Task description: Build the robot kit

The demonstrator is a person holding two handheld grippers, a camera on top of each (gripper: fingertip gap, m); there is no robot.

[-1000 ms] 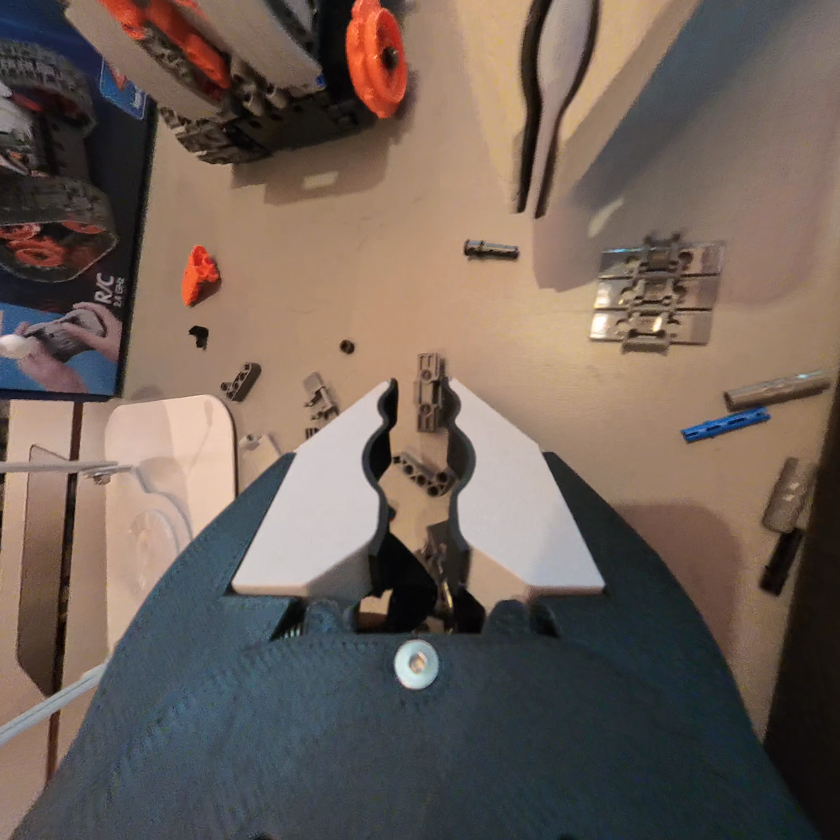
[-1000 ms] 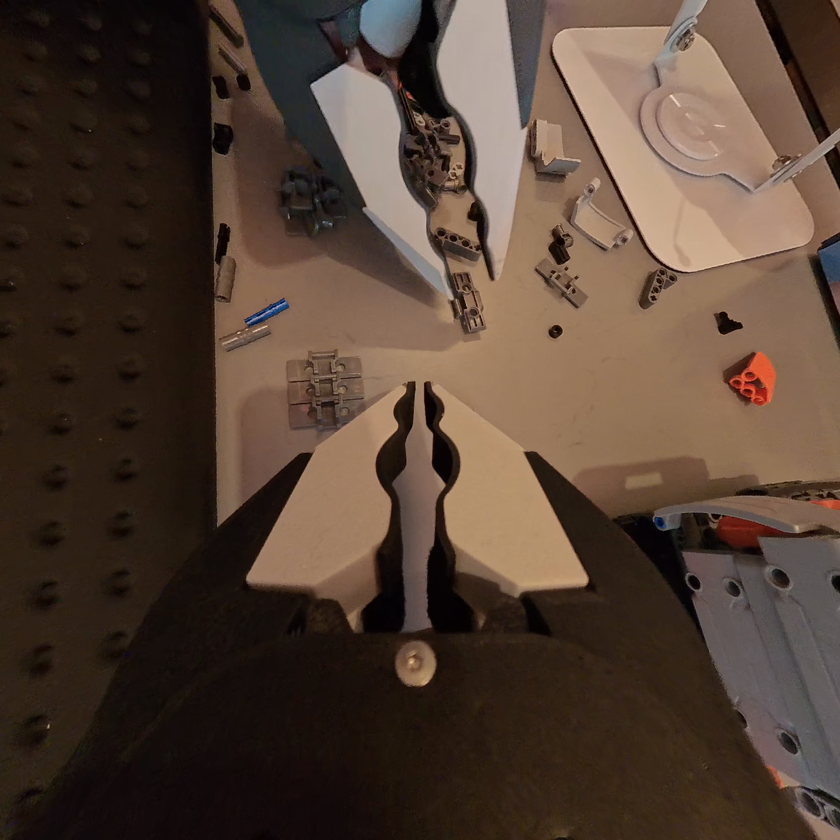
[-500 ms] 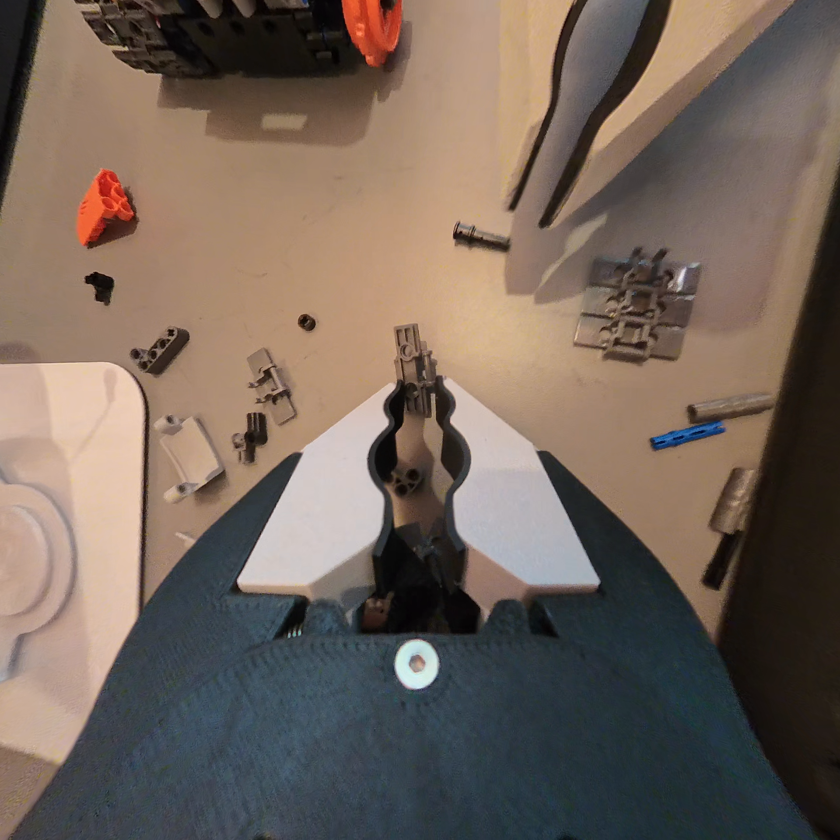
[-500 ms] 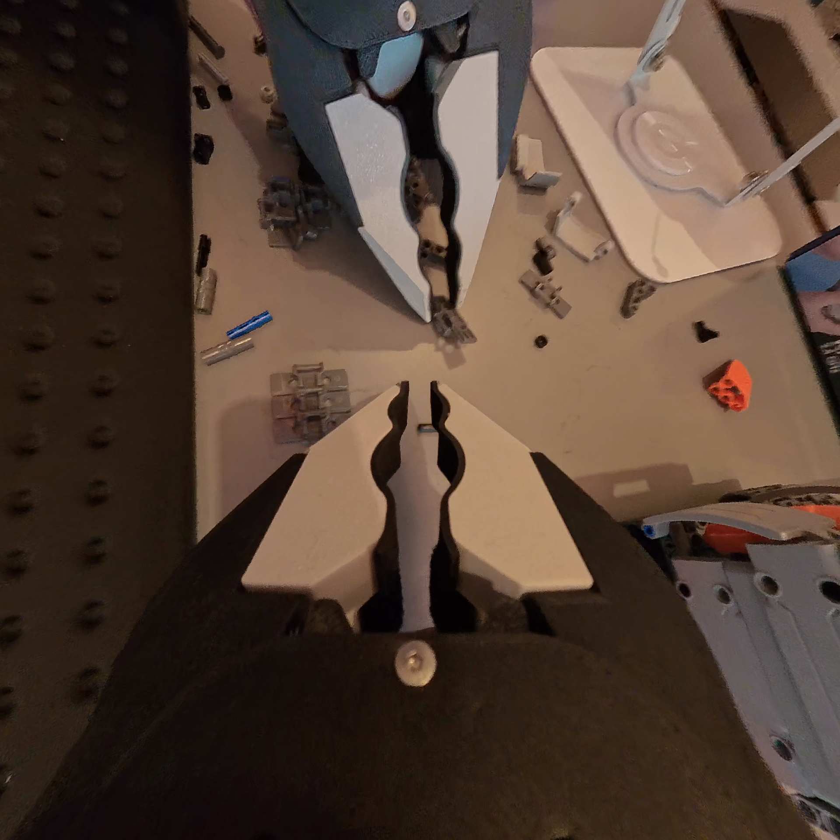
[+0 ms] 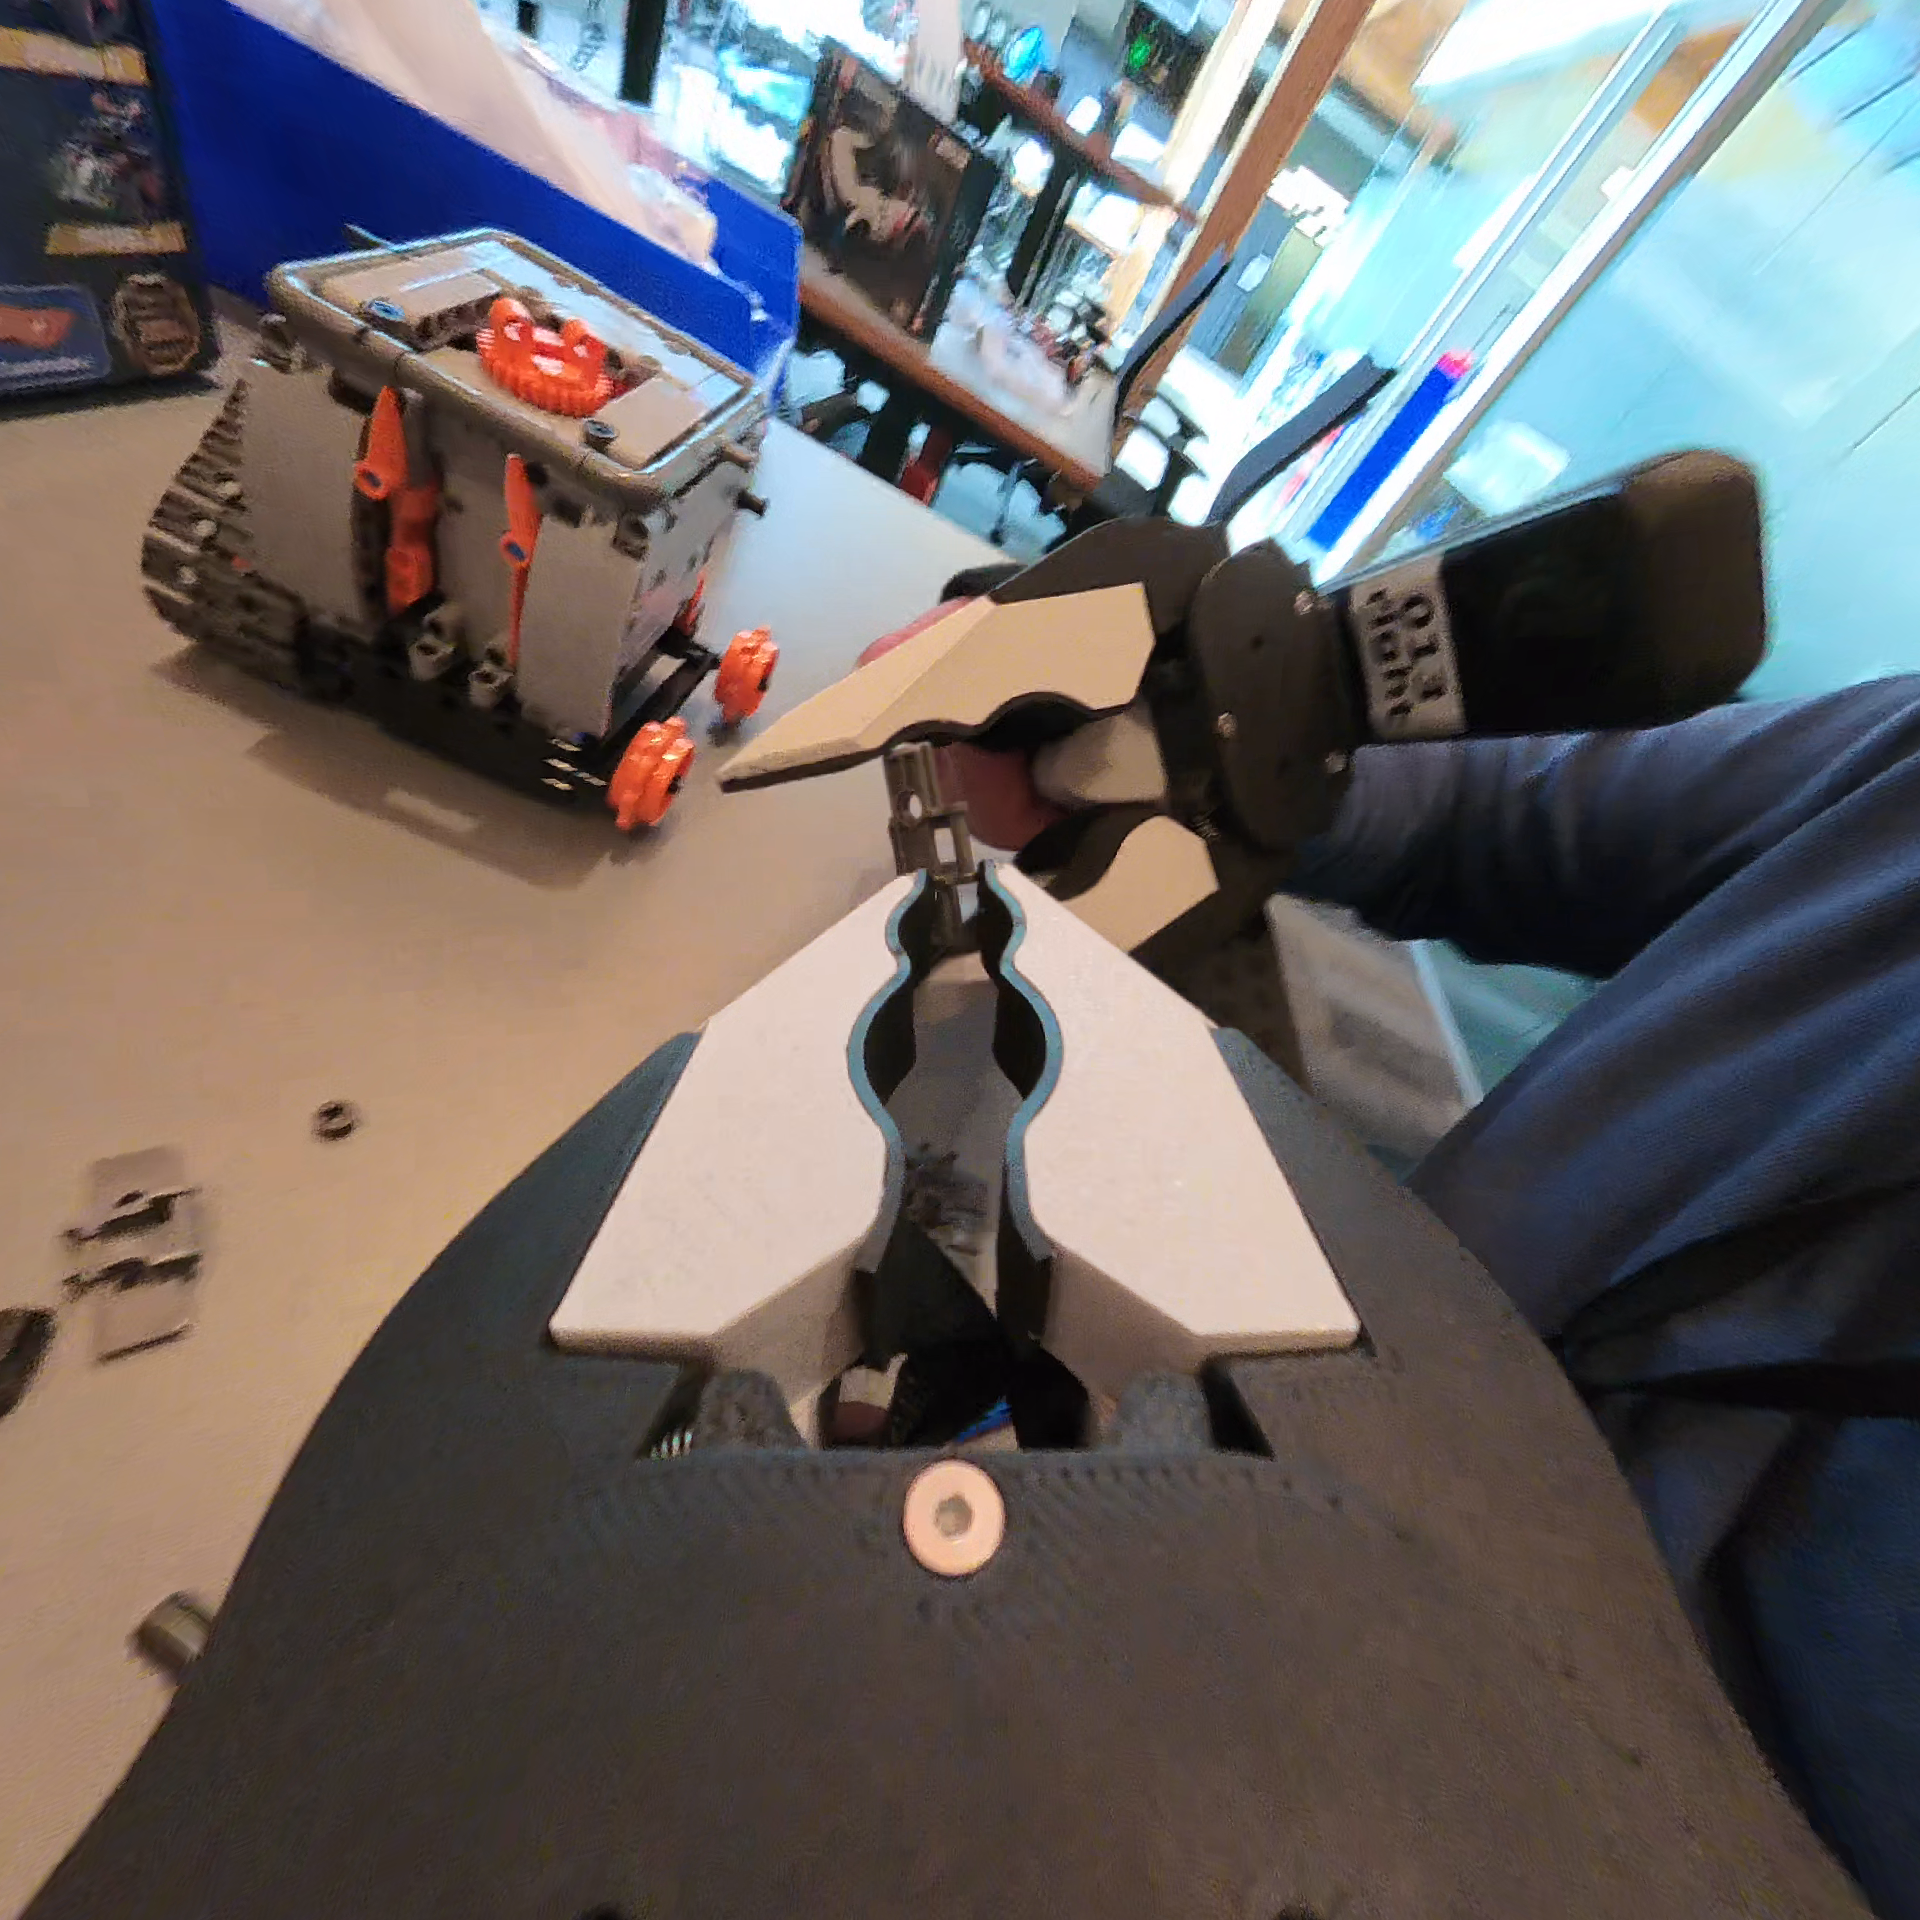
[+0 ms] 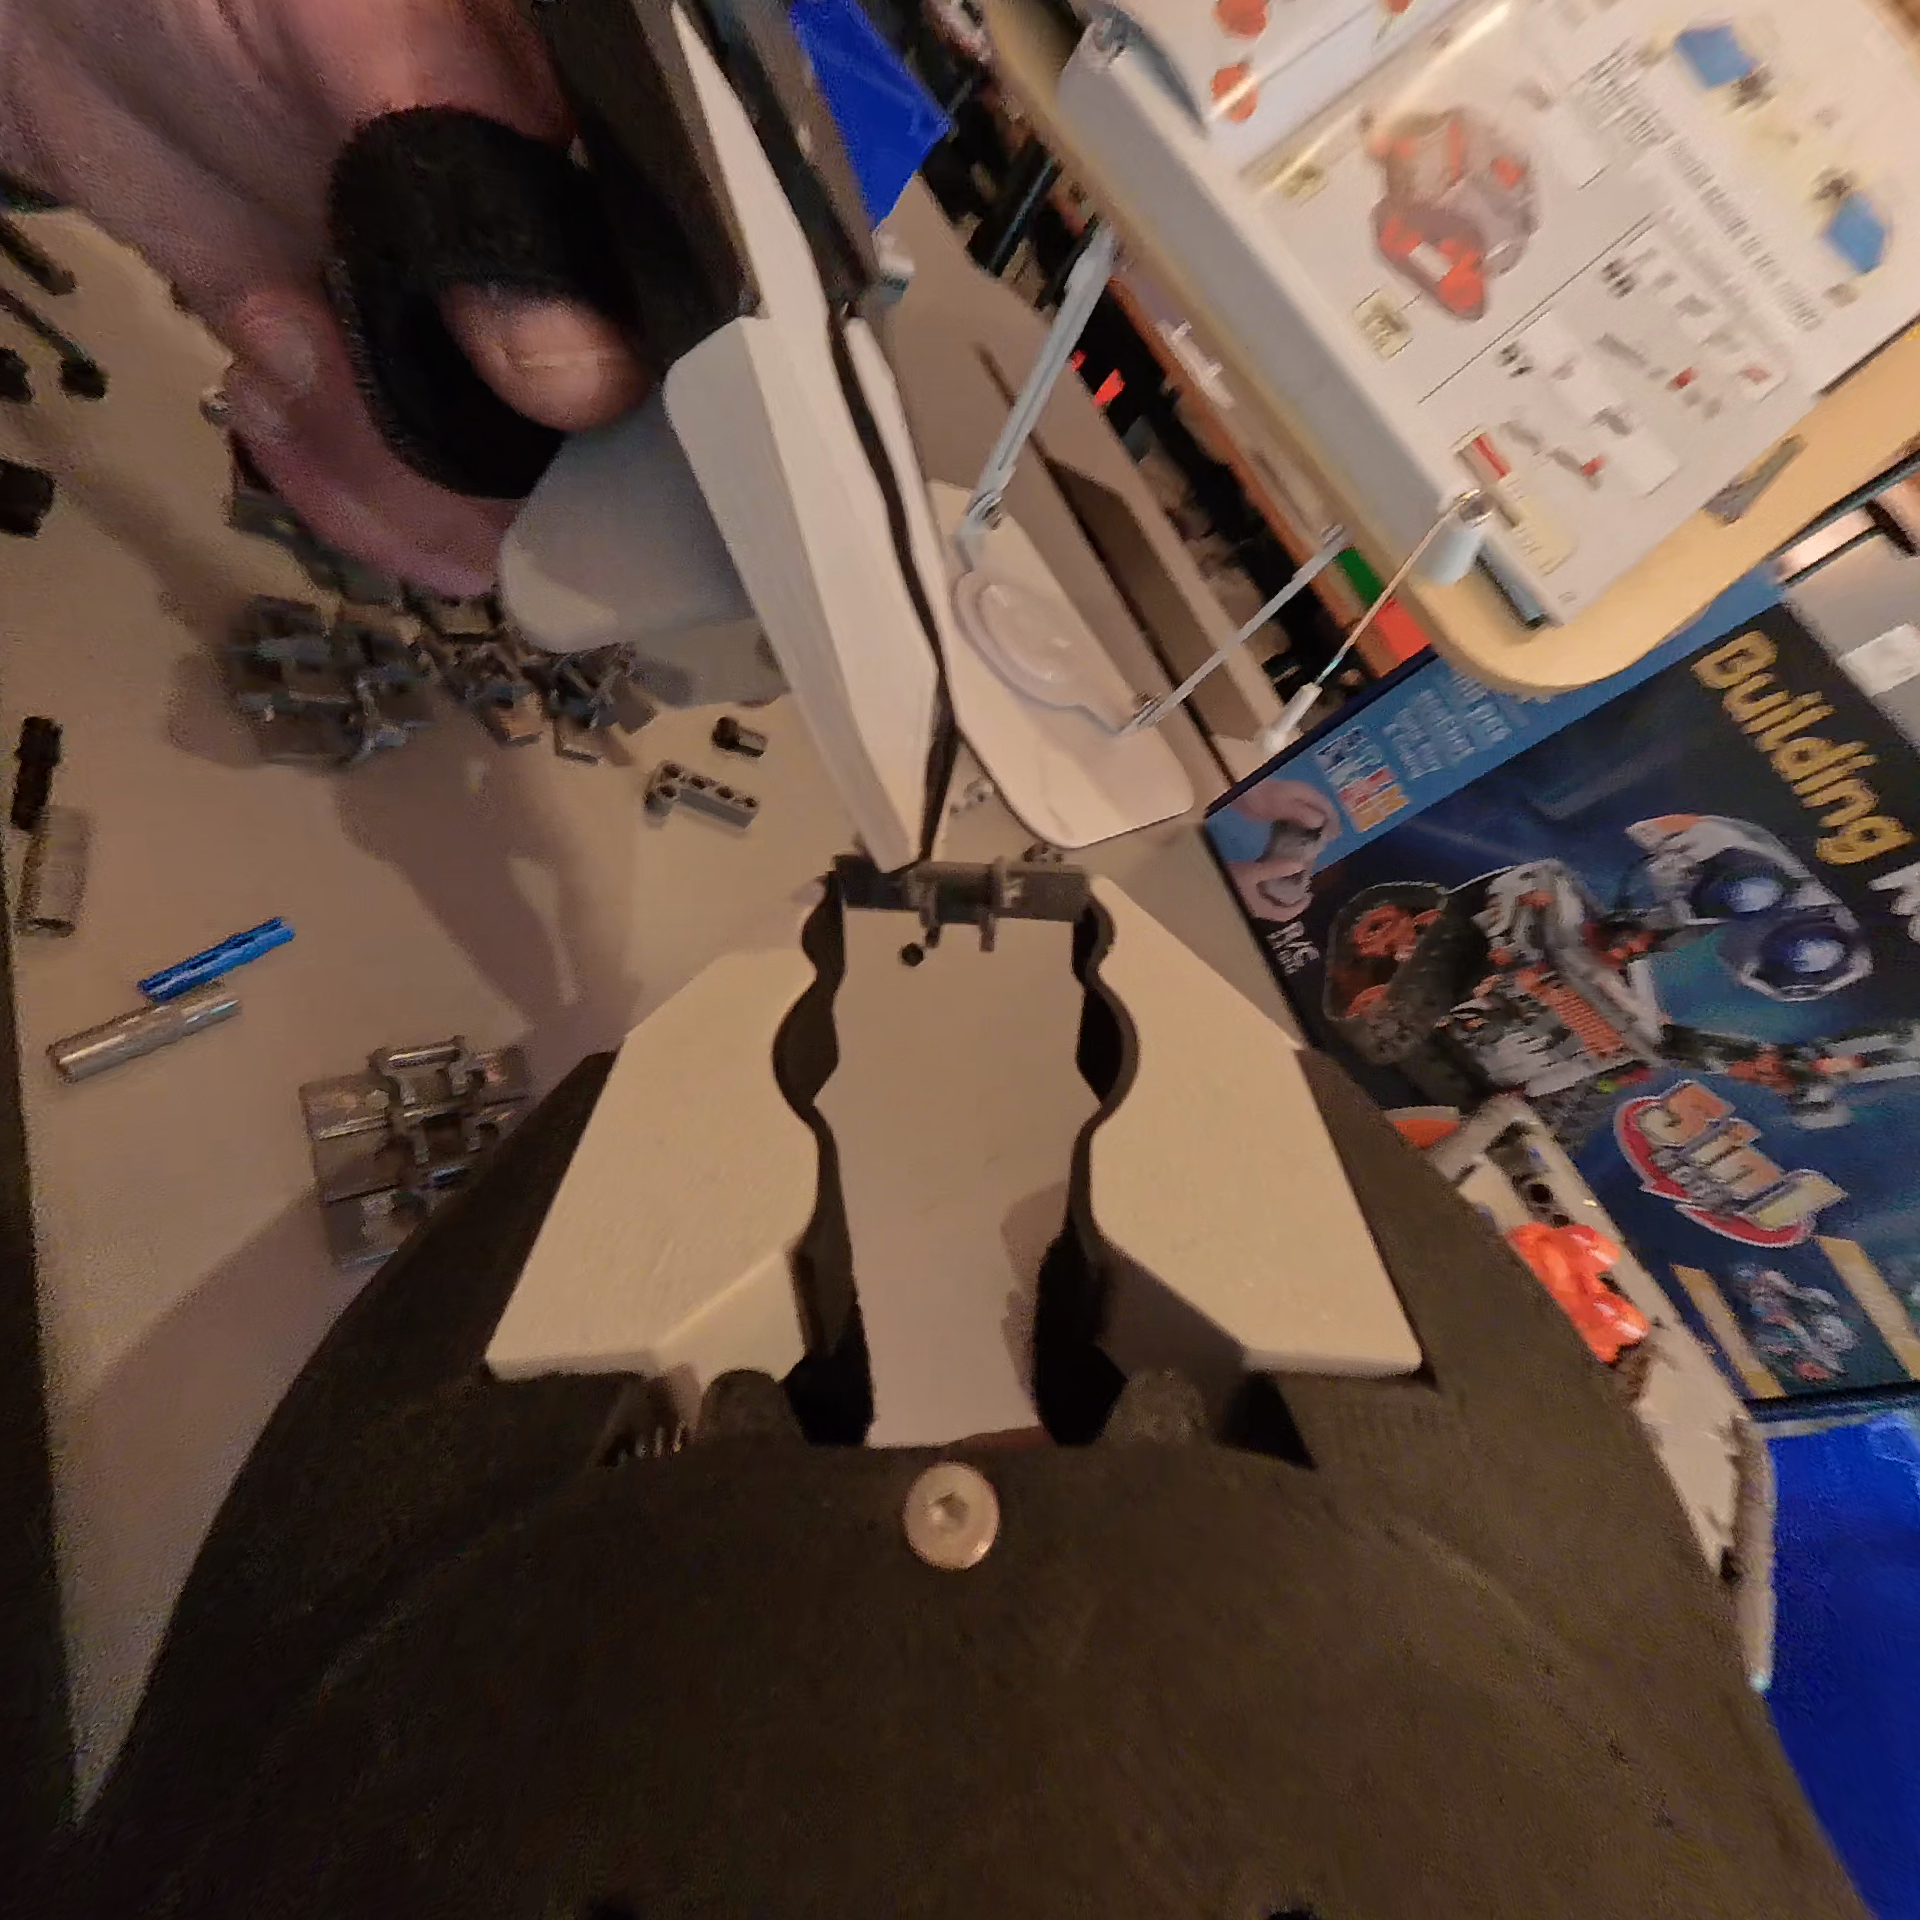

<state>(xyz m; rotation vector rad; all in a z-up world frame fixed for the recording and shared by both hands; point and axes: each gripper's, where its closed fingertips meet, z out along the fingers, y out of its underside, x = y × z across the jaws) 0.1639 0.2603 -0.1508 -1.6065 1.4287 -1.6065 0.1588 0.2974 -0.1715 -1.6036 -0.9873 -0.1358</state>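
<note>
Left gripper (image 5: 948, 896) pinched tight on a small grey plastic connector piece (image 5: 928, 808), studded and ridged, raised above the matte worktop (image 5: 416, 935). Right gripper (image 6: 958, 902) spread wide, smooth white fingertips (image 6: 1117, 935) flanking that piece's ends. Behind, near the worktop's far edge, a blocky grey brick vehicle (image 5: 457, 520) with orange wheels.

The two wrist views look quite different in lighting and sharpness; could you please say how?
Left wrist view: bright daylight behind, background and loose parts at lower left motion-blurred, grey connector piece in the jaws sharp. Right wrist view: dim, warm, grainy, with the instruction booklet smeared and straight edges bowed by the wide lens.
</note>
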